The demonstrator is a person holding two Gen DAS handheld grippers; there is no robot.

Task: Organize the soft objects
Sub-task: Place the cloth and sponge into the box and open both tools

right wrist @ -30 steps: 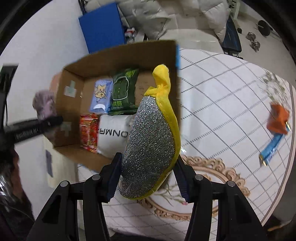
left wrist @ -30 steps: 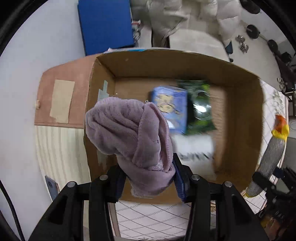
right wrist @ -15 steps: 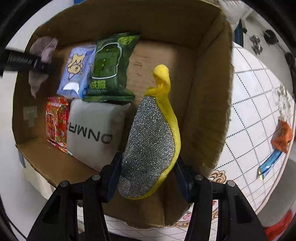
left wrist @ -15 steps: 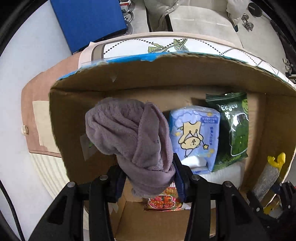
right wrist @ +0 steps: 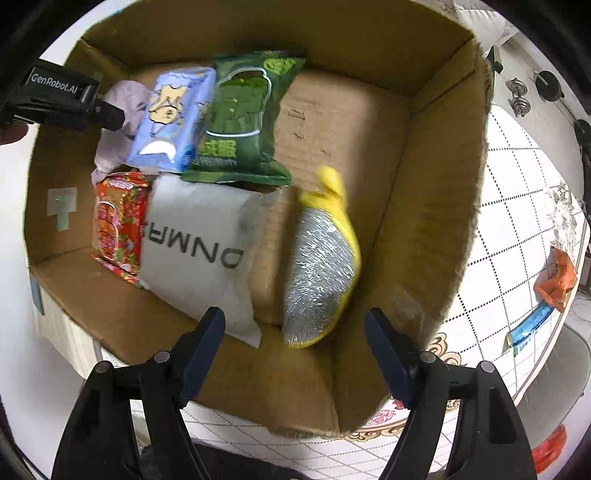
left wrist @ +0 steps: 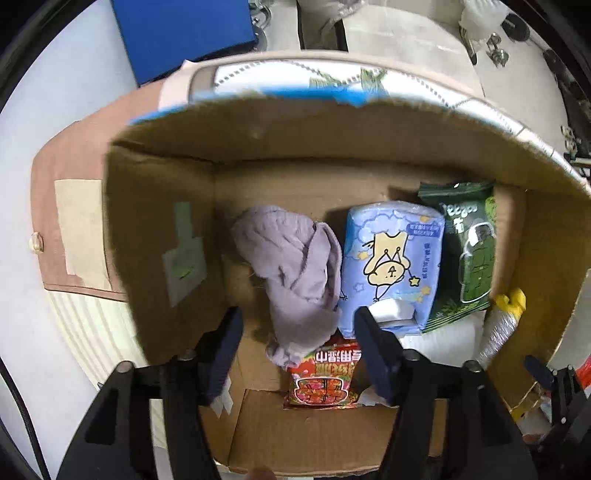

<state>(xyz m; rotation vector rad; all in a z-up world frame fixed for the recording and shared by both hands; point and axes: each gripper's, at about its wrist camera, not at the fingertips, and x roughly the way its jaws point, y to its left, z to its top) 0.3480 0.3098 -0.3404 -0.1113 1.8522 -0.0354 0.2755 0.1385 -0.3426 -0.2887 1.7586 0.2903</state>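
A cardboard box (left wrist: 332, 133) (right wrist: 424, 206) holds soft packs. My left gripper (left wrist: 297, 325) is open above it; the purple cloth (left wrist: 291, 266) lies loose in the box's left part, beside the blue tissue pack (left wrist: 391, 266), and also shows in the right wrist view (right wrist: 118, 107). My right gripper (right wrist: 294, 326) is open; the silver and yellow scrubber (right wrist: 317, 273), blurred, is free of the jaws over the box floor, right of the white pack (right wrist: 199, 251). It also shows in the left wrist view (left wrist: 500, 325).
A green pack (right wrist: 243, 122) (left wrist: 472, 254) and a red pack (right wrist: 118, 221) (left wrist: 325, 380) lie in the box. An orange item (right wrist: 557, 277) and a blue strip (right wrist: 532, 325) lie on the gridded tablecloth (right wrist: 517, 206) to the right. A blue panel (left wrist: 184, 33) stands beyond the box.
Both grippers opened over the box. The purple cloth dropped from the left jaws into the box's left side; the scrubber left the right jaws and is falling or landing on the box floor.
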